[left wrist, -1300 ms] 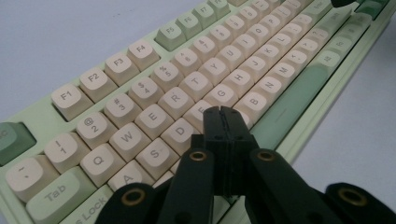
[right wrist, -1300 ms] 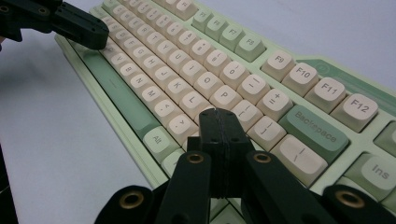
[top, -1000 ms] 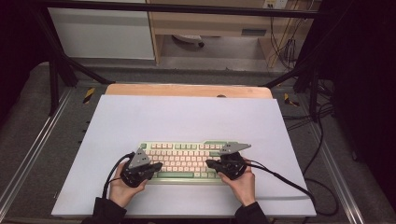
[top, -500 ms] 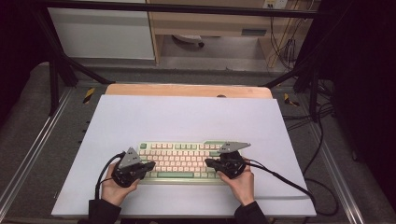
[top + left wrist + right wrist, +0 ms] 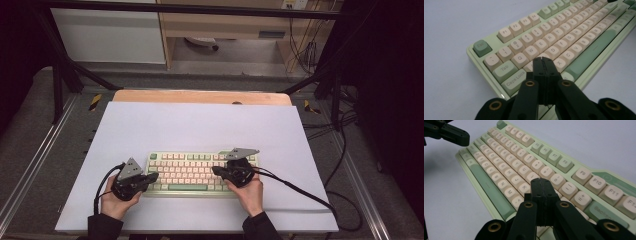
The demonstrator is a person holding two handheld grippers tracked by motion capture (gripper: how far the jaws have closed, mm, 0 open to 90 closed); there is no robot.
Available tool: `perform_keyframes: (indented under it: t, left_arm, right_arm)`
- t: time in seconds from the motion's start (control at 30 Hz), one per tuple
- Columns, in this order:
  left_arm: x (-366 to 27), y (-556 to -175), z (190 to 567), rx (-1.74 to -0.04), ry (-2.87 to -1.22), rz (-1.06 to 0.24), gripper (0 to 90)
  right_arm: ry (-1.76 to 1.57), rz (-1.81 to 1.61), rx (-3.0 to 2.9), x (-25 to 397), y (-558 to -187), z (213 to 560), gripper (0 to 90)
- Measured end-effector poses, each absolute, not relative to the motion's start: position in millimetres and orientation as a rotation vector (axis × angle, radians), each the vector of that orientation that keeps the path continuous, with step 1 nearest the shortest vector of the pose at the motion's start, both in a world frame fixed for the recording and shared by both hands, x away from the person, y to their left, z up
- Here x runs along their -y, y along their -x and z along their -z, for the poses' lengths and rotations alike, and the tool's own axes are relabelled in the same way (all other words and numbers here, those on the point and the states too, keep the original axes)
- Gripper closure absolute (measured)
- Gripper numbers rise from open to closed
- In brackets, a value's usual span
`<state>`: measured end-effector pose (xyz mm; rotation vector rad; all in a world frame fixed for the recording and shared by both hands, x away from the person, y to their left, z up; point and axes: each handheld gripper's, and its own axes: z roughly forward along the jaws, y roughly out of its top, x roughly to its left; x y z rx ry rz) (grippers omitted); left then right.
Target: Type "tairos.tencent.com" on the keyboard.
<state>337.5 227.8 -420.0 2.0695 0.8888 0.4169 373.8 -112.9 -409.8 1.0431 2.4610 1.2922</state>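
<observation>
A pale green keyboard (image 5: 190,171) with cream and green keys lies on the white table sheet, near the front edge. My left gripper (image 5: 152,176) is shut with nothing in it, its tip over the keyboard's left end. In the left gripper view its closed tip (image 5: 543,60) sits over the keys beside Caps Lock on the keyboard (image 5: 574,27). My right gripper (image 5: 216,170) is shut and empty too, pointing left over the right half. In the right gripper view its tip (image 5: 540,181) hovers above the keys of the keyboard (image 5: 506,152), with the left gripper (image 5: 466,140) at upper left.
The white sheet (image 5: 200,125) covers a wooden table top (image 5: 200,96). Black cables (image 5: 295,187) trail from the right gripper across the sheet to the right edge. Metal frame rails (image 5: 30,165) run along both sides, with a cabinet behind.
My left gripper has drawn back left and toward the front, off the middle keys to the keyboard's left end. The right gripper has stayed in place.
</observation>
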Motion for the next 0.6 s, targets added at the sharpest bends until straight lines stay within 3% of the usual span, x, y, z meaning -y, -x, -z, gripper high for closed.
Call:
perform_keyframes:
  t: [0.6]
  left_arm:
    - [-234, -337, 419, -0.895, -2.048, -0.419, 89.7]
  right_arm:
    - [-1.053, -1.215, -2.481, 86, -390, 423, 90.0]
